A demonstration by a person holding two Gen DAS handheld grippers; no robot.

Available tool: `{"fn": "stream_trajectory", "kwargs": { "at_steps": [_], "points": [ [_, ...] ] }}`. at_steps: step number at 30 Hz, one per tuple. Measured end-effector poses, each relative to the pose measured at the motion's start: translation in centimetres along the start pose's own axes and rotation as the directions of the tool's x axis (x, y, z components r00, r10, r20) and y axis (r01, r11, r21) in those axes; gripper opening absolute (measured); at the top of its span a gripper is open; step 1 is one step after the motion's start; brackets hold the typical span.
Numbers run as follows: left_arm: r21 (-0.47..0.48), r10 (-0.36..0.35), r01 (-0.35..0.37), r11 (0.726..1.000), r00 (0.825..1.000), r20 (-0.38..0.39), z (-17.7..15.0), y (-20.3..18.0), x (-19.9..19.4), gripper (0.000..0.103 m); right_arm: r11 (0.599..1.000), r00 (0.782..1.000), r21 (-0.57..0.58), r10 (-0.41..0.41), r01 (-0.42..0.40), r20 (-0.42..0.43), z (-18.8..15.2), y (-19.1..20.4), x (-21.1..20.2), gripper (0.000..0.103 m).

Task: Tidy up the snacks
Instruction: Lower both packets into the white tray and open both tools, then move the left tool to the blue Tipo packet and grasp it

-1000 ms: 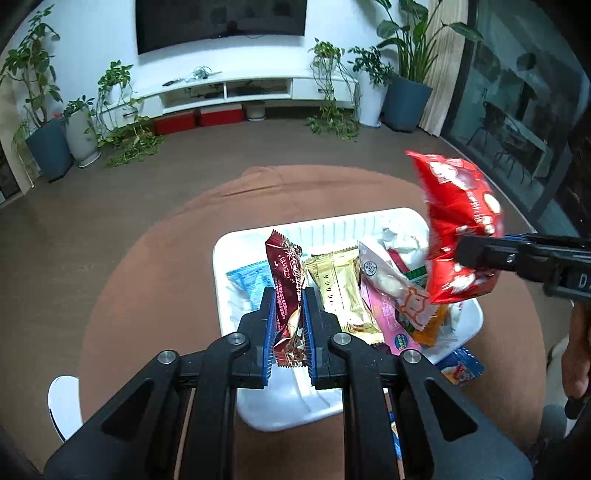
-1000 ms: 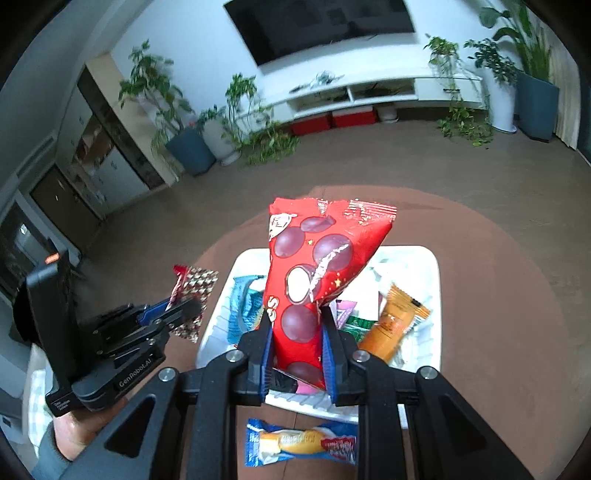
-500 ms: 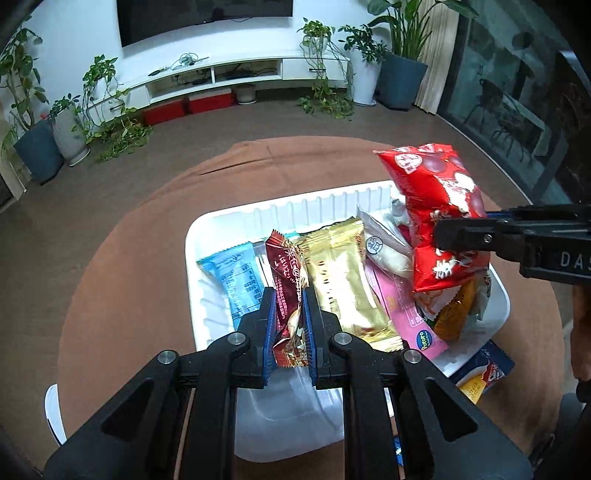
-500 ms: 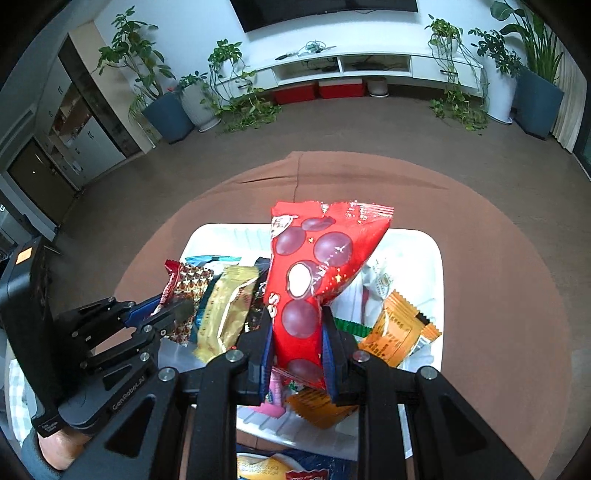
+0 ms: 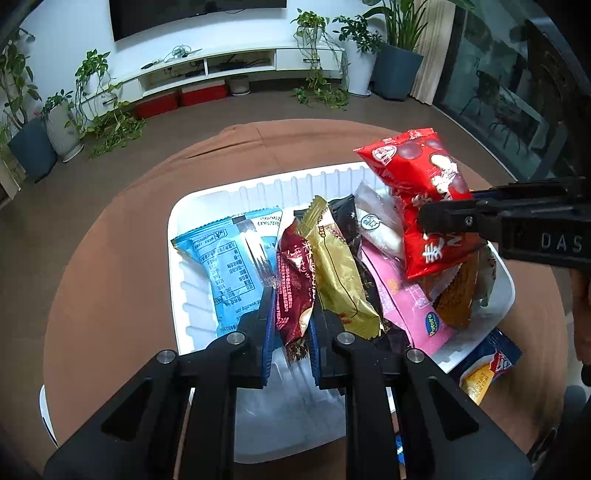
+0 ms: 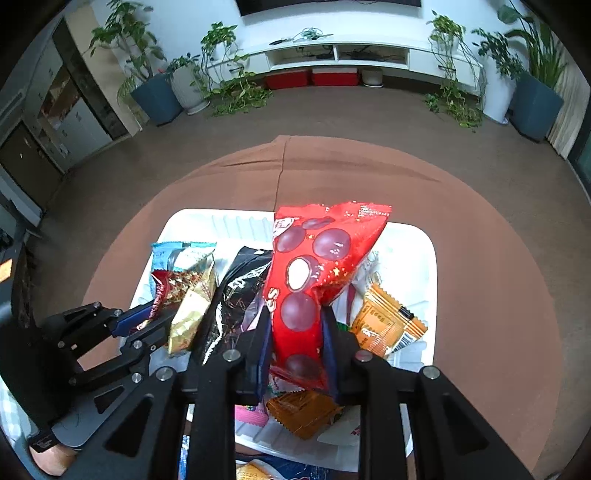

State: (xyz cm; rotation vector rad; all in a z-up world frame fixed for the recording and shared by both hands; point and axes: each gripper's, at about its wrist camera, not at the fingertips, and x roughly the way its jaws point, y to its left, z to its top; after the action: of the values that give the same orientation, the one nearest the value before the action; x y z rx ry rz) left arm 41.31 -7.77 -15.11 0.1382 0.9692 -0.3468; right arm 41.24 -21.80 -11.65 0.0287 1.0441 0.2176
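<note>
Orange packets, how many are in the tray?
2. One orange packet lies at the tray's right side; another sits under the right gripper. More may be hidden.

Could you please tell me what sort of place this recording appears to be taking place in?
Most likely a home living room: a wall-mounted television above a low white media console, potted plants along the wall, and a round brown-clothed table.
</note>
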Motion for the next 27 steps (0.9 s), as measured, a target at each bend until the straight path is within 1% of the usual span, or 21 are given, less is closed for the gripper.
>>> {"fn": "stream_trajectory", "kwargs": {
  "at_steps": [6,11,15,17,19,20,22,23,24,25,27],
  "points": [
    [-0.024,-0.008,0.008,1.0,1.0,-0.006,0.2,0.5,1.2,0.015,1.0,1.0,-0.006,-0.001,0.001,-0.02,-0.3,0.4,1.5,0.027],
    [-0.029,-0.004,0.005,1.0,1.0,0.007,-0.2,0.8,1.8,0.015,1.0,1.0,0.022,-0.002,0.002,-0.021,-0.7,-0.5,2.7,0.027],
    [-0.032,-0.001,0.002,0.999,1.0,0.017,-0.1,0.6,2.2,0.015,1.0,1.0,0.023,0.001,-0.001,-0.014,-0.9,-0.7,2.7,0.028],
    [-0.03,0.006,-0.006,1.0,1.0,0.015,-0.2,0.5,2.2,0.015,0.999,1.0,0.029,0.017,-0.016,-0.01,-0.8,-0.7,2.5,0.031],
    [-0.03,0.021,-0.02,0.999,1.0,0.017,-0.2,-0.1,1.8,0.02,0.999,1.0,0.029,0.022,-0.022,0.001,-0.9,-0.8,2.2,0.033],
    [-0.032,0.034,-0.033,0.999,0.999,0.025,-0.2,-0.1,1.7,0.025,0.999,1.0,0.025,0.025,-0.025,0.005,-1.0,-0.7,2.1,0.034],
    [-0.039,0.041,-0.04,0.998,0.999,0.033,-0.3,0.1,1.2,0.033,1.0,1.0,0.015,0.027,-0.027,0.006,-1.2,-0.5,1.9,0.047],
    [-0.047,0.042,-0.04,0.998,0.998,0.038,-0.2,0.2,1.0,0.041,1.0,1.0,0.008,0.025,-0.025,0.007,-1.2,-0.4,1.7,0.049],
    [-0.05,0.046,-0.044,0.998,0.998,0.044,-0.2,0.3,0.7,0.046,1.0,1.0,0.003,0.024,-0.024,0.009,-1.3,-0.2,1.6,0.05],
    [-0.048,0.048,-0.045,0.998,0.998,0.051,-0.2,0.3,0.4,0.047,1.0,1.0,0.0,0.023,-0.023,0.012,-1.2,-0.1,1.4,0.051],
    [-0.042,0.047,-0.044,0.998,0.997,0.06,-0.2,0.4,-0.3,0.053,1.0,0.999,0.005,0.026,-0.026,0.021,-1.3,-0.2,1.1,0.053]
  ]
}}
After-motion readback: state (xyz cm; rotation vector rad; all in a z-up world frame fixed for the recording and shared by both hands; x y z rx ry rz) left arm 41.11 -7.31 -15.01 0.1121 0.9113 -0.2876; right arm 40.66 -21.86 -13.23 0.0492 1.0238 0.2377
